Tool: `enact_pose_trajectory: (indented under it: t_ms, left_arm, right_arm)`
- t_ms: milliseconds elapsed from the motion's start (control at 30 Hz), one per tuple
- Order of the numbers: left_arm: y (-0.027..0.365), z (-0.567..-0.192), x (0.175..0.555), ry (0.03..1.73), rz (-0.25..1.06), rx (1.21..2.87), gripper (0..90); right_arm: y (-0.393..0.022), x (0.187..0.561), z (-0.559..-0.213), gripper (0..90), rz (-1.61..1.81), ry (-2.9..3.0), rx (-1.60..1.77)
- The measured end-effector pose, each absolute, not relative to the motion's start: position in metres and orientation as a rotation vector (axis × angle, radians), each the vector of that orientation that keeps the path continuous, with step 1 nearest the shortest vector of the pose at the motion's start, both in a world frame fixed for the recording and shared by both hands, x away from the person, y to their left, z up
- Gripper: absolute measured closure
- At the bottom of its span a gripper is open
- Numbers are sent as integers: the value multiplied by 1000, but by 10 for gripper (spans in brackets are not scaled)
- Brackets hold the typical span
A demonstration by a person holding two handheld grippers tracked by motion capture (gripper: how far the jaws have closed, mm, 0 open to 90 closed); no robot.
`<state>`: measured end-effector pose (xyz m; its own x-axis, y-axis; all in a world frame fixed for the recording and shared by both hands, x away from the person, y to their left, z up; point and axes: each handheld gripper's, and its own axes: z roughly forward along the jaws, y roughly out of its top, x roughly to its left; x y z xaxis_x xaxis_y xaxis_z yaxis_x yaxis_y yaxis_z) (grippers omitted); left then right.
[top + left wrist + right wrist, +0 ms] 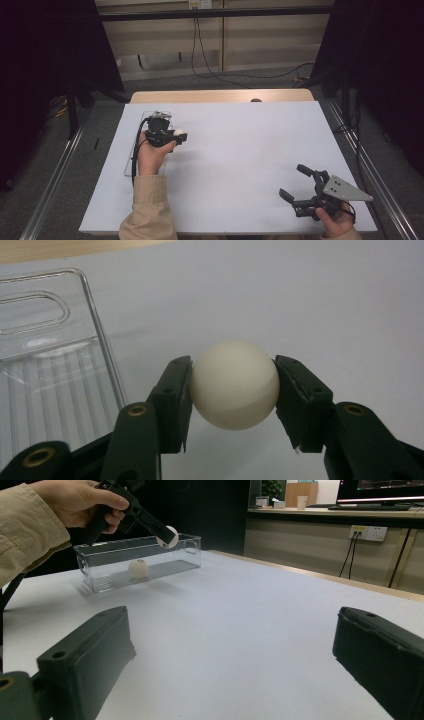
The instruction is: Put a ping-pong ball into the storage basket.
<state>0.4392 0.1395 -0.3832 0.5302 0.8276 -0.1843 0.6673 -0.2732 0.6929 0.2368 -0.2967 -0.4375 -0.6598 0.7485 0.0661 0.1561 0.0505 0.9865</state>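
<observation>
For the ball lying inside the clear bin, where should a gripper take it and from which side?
Across its widest part, coming straight down through the open top. The ball is round, so any opposite pair of points serves, but the clear bin walls it in on every side. It seems to lie clear of the walls, leaving room for the jaws.

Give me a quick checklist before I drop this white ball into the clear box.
1. Left tongs clamped on the white ball: ok.
2. Ball lifted off the table: ok.
3. Ball directly above the clear box: not ok; it hangs beside the box's rim.
4. Room left in the box beside the ball inside: ok.
5. Right tongs open, empty and away from the box: ok.
</observation>
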Motion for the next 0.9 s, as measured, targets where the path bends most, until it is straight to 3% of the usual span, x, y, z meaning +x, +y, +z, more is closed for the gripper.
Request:
enact_pose_trajectory:
  t_ms: [900]
  left_arm:
    - [172,-380,434,1271,375,1992,512]
  right_arm:
    - [-296,238,-438,18,1647,1866,902]
